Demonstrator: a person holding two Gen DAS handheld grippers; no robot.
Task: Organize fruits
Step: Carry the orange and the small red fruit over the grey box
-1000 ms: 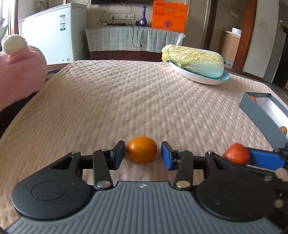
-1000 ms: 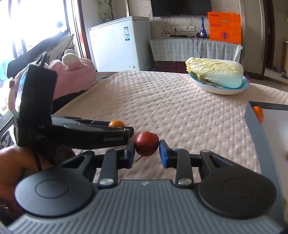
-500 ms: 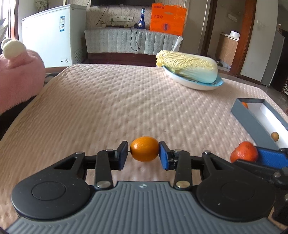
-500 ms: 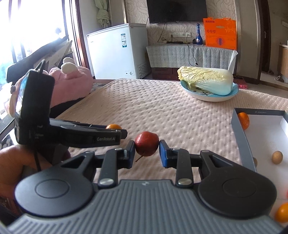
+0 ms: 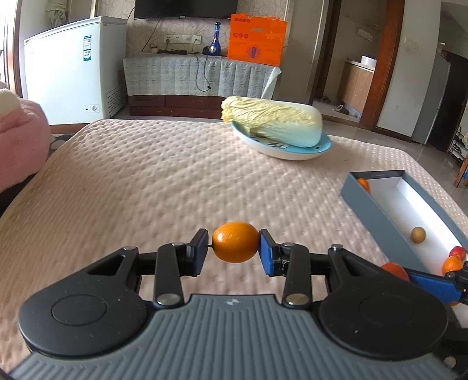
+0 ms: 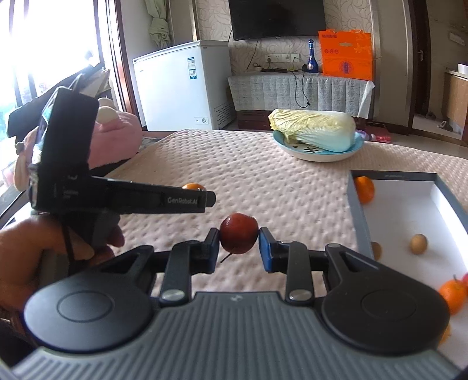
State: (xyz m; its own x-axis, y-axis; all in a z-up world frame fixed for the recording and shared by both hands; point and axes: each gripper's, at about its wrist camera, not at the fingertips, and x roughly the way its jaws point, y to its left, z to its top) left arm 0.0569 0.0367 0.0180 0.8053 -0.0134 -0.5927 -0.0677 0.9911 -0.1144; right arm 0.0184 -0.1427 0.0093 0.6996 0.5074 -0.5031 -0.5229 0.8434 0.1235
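Left wrist view: the left gripper (image 5: 235, 248) has its fingers clamped on an orange (image 5: 235, 246), lifted off the table (image 5: 175, 181), likely for carrying to the box (image 5: 377, 204) at three o'clock. Right gripper (image 6: 239, 244) fingers pinch a red fruit (image 6: 239, 237), with the box at three o'clock too.

Home living room: wall TV (image 6: 276, 19), chest freezer (image 6: 181, 87), cloth-covered sideboard (image 5: 199, 76), pink plush toy (image 6: 117, 134), quilted table (image 5: 175, 175).
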